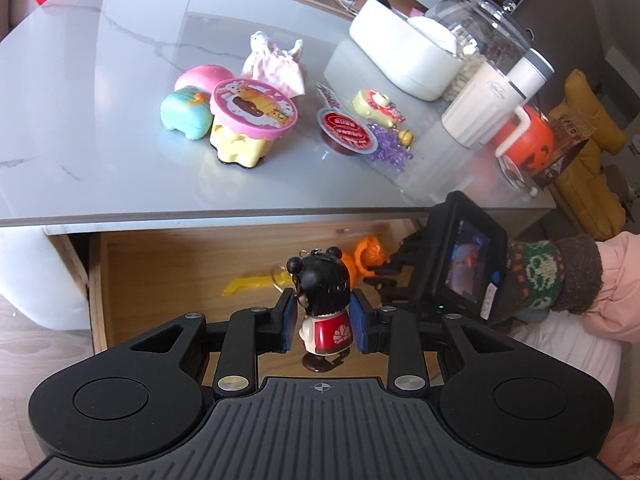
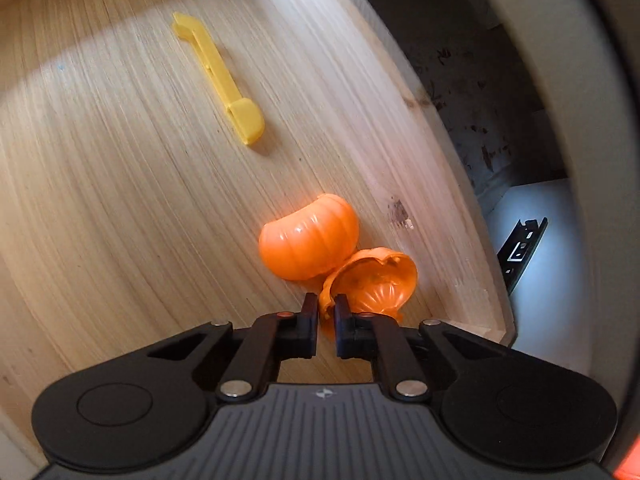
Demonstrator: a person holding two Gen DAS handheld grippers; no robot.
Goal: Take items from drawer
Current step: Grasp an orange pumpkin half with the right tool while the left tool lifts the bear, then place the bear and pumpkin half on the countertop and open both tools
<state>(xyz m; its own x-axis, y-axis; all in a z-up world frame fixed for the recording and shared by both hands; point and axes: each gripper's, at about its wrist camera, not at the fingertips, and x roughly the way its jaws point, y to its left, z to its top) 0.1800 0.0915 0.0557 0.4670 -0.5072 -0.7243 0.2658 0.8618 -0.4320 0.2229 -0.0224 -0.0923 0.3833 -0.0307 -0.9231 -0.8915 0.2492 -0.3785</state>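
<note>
The open wooden drawer lies beneath both grippers, bare floor left of the fingers. The left gripper clamps a black-haired doll. The right gripper, nearly closed, pinches the orange pumpkin shell's rim near the drawer's right wall; a yellow clip lies well ahead.

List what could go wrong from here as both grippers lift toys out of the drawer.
1. The right gripper pinches only the thin rim of the open orange pumpkin shell; it could slip out, or the hinged half could swing.
2. The left gripper holds the black-haired doll by its sides, feet hanging free; it might twist or drop.
3. Rising, either could knock the tabletop edge overhanging the drawer.
</note>
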